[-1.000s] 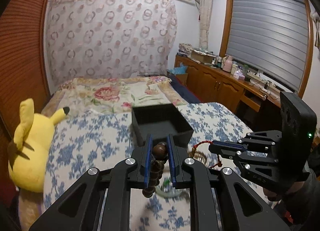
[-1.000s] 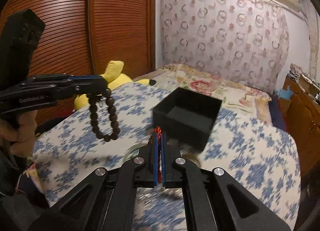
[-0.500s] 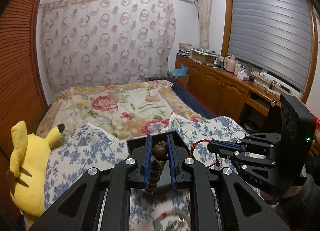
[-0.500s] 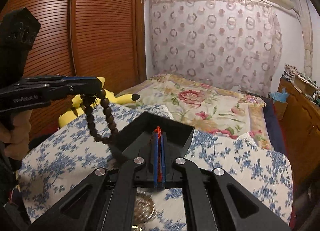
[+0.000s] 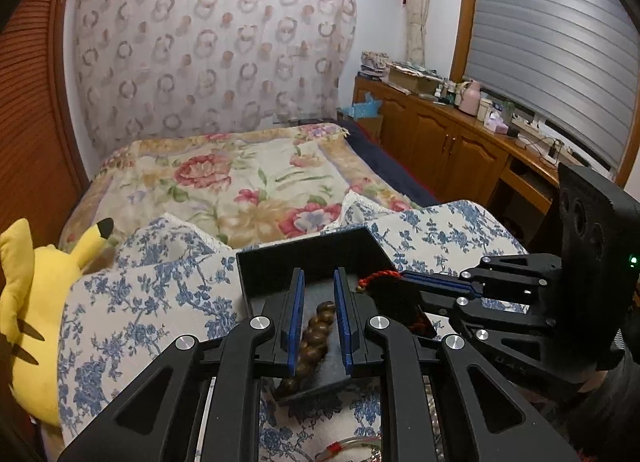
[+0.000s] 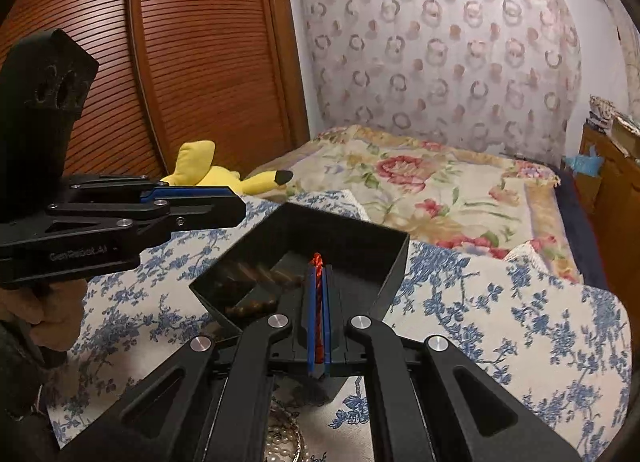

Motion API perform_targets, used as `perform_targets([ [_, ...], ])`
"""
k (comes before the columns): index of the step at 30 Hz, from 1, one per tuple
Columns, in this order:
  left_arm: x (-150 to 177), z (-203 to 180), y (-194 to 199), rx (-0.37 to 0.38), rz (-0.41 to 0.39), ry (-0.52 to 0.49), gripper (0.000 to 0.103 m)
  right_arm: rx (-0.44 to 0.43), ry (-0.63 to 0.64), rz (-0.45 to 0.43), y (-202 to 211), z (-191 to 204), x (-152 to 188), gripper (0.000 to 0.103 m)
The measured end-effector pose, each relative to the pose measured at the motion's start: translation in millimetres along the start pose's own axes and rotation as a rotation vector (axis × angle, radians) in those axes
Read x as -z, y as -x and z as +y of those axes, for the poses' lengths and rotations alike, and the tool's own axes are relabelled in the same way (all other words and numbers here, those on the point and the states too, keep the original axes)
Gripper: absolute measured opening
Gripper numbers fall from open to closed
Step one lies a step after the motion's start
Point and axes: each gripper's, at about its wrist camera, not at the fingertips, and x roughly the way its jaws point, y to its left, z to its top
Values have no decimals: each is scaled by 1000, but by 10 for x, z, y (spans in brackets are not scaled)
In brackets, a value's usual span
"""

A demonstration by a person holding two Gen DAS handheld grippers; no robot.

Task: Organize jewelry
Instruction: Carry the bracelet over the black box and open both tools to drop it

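Note:
A black open box (image 5: pixel 280 258) (image 6: pixel 360 238) sits on the blue-flowered cloth. A brown wooden bead bracelet (image 5: pixel 316 332) (image 6: pixel 260 278) is dropping into it, blurred. My left gripper (image 5: pixel 319 278) (image 6: pixel 240 206) is open and empty just above the box. My right gripper (image 6: pixel 319 266) (image 5: pixel 404 282) is shut on a red cord (image 6: pixel 317 302) (image 5: pixel 378 276) over the box's right side; what hangs from the cord is hidden behind the fingers.
A yellow plush toy (image 5: pixel 36 302) (image 6: pixel 216 174) lies at the left. A clear bangle (image 5: pixel 352 448) and a pearl strand (image 6: pixel 284 442) lie on the cloth below the grippers. A flowered bedspread (image 5: pixel 240 182) lies behind, wooden cabinets (image 5: pixel 452 150) at right.
Both grippers moved forward over the box. My left gripper opened and let go of the bead bracelet, which fell into the box. My right gripper stays shut on the red cord.

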Motion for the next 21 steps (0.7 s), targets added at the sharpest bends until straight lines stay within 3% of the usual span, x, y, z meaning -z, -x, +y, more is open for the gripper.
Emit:
perform_targets([
  [2,10,-14,5,-8,0,-5,15,-5,3,8,-36,9,18,3],
  [4,38,-23,29,-22,-6,-11,24,-14,6,13,-60,27,32,3],
  [12,286,47,87,-36,23,4,36,-12,13,33,-128,43,64,4],
  [14,398,94,90,-35,43,23,36,-7,8,34,-136,30,70,12],
  [16,492,133,92,-38,59,36,36,1,4,22,-107,14,73,32],
  [21,764,217,131,-43,104,68,36,48,20,-3,12,27,30,33],
])
